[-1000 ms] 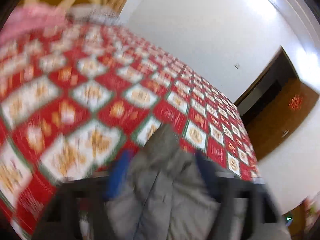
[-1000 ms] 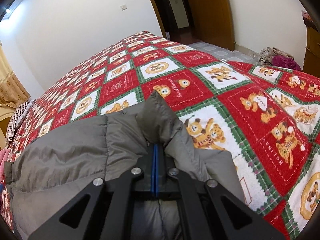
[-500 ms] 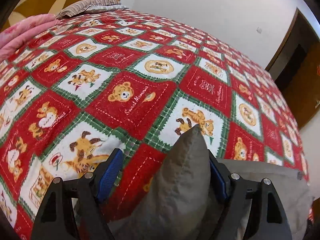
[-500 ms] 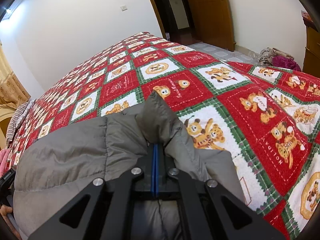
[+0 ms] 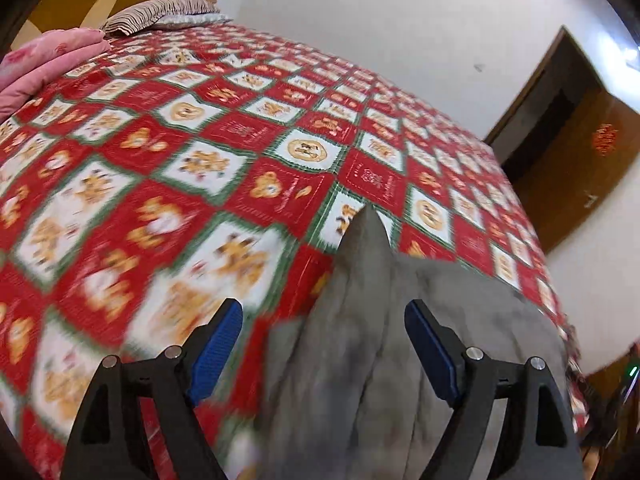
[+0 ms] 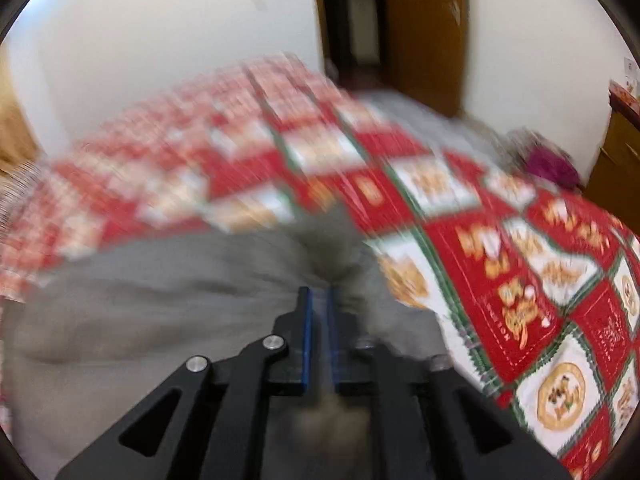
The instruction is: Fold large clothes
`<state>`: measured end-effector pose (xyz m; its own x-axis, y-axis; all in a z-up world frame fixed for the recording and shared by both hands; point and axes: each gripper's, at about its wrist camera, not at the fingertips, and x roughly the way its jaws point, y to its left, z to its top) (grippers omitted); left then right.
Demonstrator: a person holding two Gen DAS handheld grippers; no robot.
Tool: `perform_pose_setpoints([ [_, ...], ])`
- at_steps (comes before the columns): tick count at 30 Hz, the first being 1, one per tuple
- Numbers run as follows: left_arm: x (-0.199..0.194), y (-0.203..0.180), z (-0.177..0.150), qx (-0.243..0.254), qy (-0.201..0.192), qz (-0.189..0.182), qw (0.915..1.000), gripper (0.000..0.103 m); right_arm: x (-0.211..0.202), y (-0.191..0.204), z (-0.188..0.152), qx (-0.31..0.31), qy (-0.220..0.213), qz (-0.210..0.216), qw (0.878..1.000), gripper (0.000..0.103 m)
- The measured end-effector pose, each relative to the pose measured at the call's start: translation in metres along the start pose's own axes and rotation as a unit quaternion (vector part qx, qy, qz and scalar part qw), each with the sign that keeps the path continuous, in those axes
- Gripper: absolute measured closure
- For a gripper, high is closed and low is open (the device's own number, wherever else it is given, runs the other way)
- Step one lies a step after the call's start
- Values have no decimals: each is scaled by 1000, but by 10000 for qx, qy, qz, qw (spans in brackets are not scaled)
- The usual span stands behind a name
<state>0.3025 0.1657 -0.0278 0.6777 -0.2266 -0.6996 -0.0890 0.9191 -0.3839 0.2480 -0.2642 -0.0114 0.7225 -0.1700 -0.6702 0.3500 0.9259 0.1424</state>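
Between the widely spread blue pads of the left hand-held gripper (image 5: 323, 344) a peaked fold of the grey padded coat (image 5: 368, 280) is seen, untouched by either pad. Ahead of the right hand-held gripper (image 6: 318, 300), whose jaws are opening, a bunched corner of the same coat remains in the narrow gap. Outward from both, the coat lies across the quilted bed (image 5: 248, 152), its long axis running from one gripper to the other.
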Motion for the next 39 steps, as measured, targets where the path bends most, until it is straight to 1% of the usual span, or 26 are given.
perform_pose_setpoints([
  [1,-16,4,-10,5,-106,-9,9999,20,-18,12,-1,-120,-165,198,9996,89],
  [2,-30,8,-21,9,-226,-33,9997,20,-33,29,-4,-355,-184,428,9983,89],
  [4,-46,15,-41,-56,-429,-110,9990,19,-45,63,-19,-721,-73,893,9934,89],
  [5,-47,19,-50,-131,-465,-134,9987,19,-48,84,-34,-901,44,1138,9894,89],
  [6,-42,22,-53,-209,-424,-169,9987,18,-45,96,-44,-983,111,1247,9873,89],
  [8,-28,26,-60,-419,-122,-328,9985,18,-34,123,-69,-1163,226,1325,9841,90],
  [9,-17,27,-65,-566,101,-516,9970,18,-27,128,-77,-1166,263,1323,9840,90],
  [10,-12,28,-70,-641,190,-685,9954,18,-19,133,-86,-1187,277,1293,9841,90],
  [12,4,28,-77,-730,363,-874,9928,18,-3,140,-103,-1471,163,1047,9834,93],
  [13,8,28,-80,-729,355,-856,9930,18,6,141,-107,-1558,231,1035,9821,94],
  [15,7,25,-82,-690,195,-936,9930,15,15,136,-99,-1329,413,1215,9828,95],
  [17,6,24,-84,-832,176,-1031,9910,15,23,125,-95,-1019,536,1423,9831,101],
  [19,-1,25,-88,-1073,192,-1366,9846,15,25,124,-95,-961,548,1450,9832,102],
  [20,-6,28,-94,-1347,228,-1828,9736,15,25,125,-95,-991,525,1417,9835,102],
  [22,-14,33,-105,-1627,242,-2127,9632,15,24,128,-97,-1010,495,1396,9838,102],
  [24,-30,34,-119,-1719,73,-1983,9649,15,22,128,-99,-988,486,1419,9837,102],
  [26,-52,34,-130,-1673,-286,-1827,9684,15,21,127,-101,-978,477,1433,9837,102],
  [27,-68,31,-136,-1507,-562,-1688,9724,15,20,127,-102,-978,471,1434,9837,102],
  [29,-85,28,-143,-1194,-770,-1375,9803,15,20,125,-102,-956,470,1459,9835,102],
  [30,-90,27,-146,-1126,-818,-1290,9818,15,19,124,-102,-946,470,1470,9835,102],
  [31,-92,27,-149,-1118,-819,-1241,9825,15,19,124,-102,-936,468,1480,9834,102],
  [32,-89,26,-154,-1192,-690,-1338,9814,15,19,123,-103,-933,464,1483,9834,102],
  [33,-80,27,-160,-1285,-504,-1468,9795,15,18,123,-103,-932,462,1485,9834,102],
  [34,-68,27,-165,-1447,-179,-1638,9756,15,18,123,-103,-933,463,1486,9834,102],
  [36,-53,29,-174,-1666,178,-1797,9693,15,18,122,-103,-928,468,1510,9831,102],
  [39,-49,19,-163,-1362,-95,-1729,9754,15,18,120,-102,-899,477,1544,9828,102],
])
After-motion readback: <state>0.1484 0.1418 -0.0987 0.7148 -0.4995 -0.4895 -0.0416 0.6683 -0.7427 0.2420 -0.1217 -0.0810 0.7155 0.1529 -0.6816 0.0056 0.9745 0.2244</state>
